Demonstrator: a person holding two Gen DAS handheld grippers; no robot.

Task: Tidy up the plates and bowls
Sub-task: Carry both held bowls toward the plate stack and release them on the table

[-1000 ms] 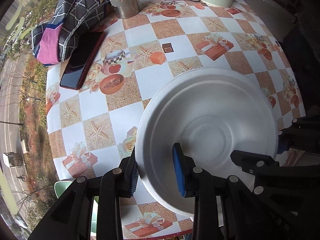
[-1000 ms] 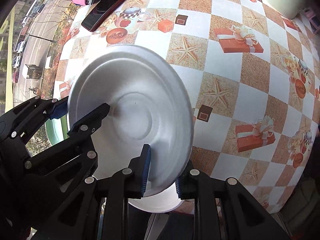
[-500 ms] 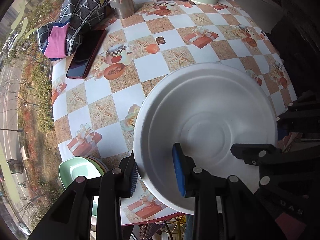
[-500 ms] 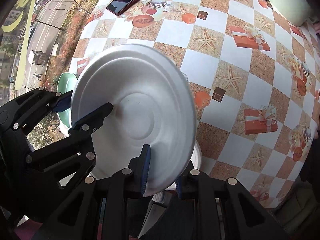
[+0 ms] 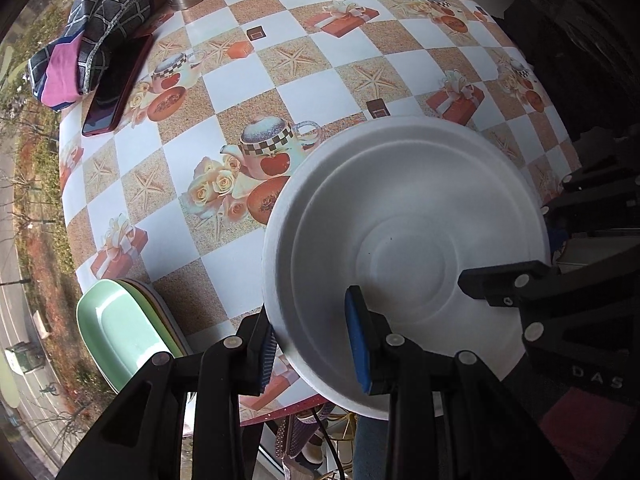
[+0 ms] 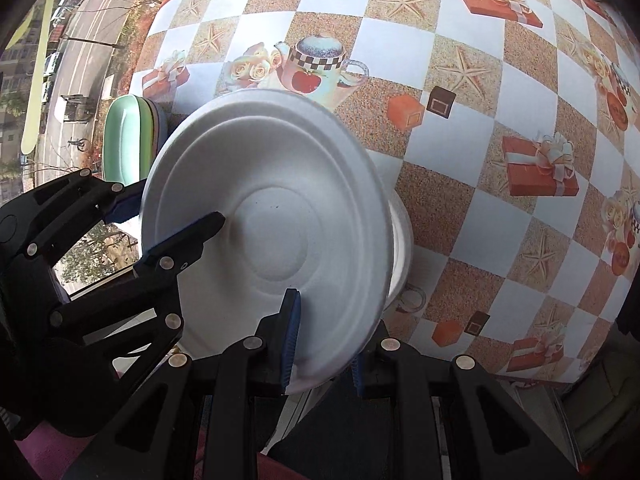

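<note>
Two grippers are gripping one white plate (image 5: 408, 240) at once, holding it in the air over the near edge of the table (image 5: 304, 92). The left gripper (image 5: 312, 344) is clamping the plate's rim at its near left side, one blue pad inside the dish and one outside. The right gripper (image 6: 324, 344) is pinching the rim on the opposite side, its pads pressed tight on the thin lip. The plate is round, so it has no long axis to speak of; its hollow face is turning up toward both cameras. In the right wrist view it is tilting, with the left edge sitting higher than the right. Beneath its right edge in that view another white dish (image 6: 400, 248) is showing, partly hidden. A stack of plates (image 5: 124, 328), pale green on top, is sitting at the table's edge, just left of the held plate. Farther back, a dark phone (image 5: 120, 84) is lying beside a patterned cloth bag (image 5: 92, 36).
</note>
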